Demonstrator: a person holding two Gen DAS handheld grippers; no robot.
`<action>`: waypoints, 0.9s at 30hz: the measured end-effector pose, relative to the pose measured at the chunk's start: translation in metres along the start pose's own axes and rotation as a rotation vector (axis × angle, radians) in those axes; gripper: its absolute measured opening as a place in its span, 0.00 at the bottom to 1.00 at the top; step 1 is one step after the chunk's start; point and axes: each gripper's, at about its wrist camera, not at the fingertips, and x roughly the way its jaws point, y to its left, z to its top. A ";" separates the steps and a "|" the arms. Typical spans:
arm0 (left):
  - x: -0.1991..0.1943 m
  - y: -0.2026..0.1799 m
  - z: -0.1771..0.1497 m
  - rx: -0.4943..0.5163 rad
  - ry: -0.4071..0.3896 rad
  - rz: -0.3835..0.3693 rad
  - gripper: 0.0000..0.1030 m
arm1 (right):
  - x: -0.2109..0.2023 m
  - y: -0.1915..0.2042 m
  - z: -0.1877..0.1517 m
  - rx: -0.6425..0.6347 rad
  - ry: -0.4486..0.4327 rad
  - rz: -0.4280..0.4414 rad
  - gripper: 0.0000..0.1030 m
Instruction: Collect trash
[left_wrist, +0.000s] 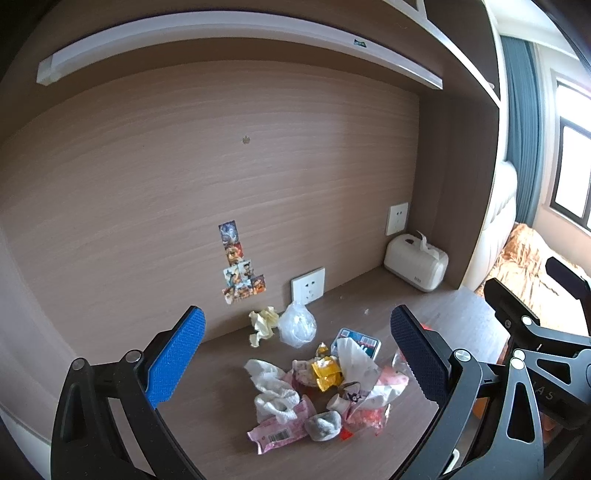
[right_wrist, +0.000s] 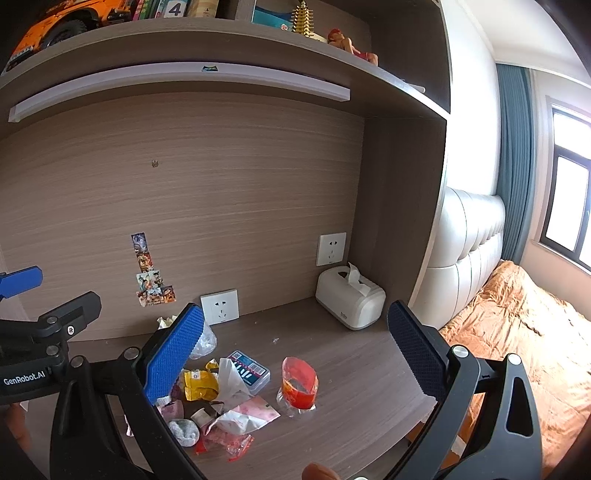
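Both the left tongs (left_wrist: 297, 354) and the right tongs (right_wrist: 295, 350) hang spread apart and empty above the surface (right_wrist: 351, 354). The trash pile (left_wrist: 317, 387) lies loose between the left tips; the red-banded clear cup (right_wrist: 298, 384) stands apart at its 3 o'clock. The wrappers look light, so a bite may slip or scatter them toward the near edge, and the cup may tip
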 end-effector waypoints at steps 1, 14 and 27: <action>0.000 0.000 0.000 -0.001 0.000 0.000 0.95 | 0.000 0.000 -0.001 0.000 0.000 -0.002 0.97; 0.001 0.011 -0.018 -0.008 -0.022 -0.016 0.95 | 0.003 0.004 -0.016 0.003 0.022 0.037 0.97; 0.017 0.009 -0.038 0.068 0.026 0.005 0.95 | 0.023 -0.002 -0.033 -0.023 0.056 -0.013 0.97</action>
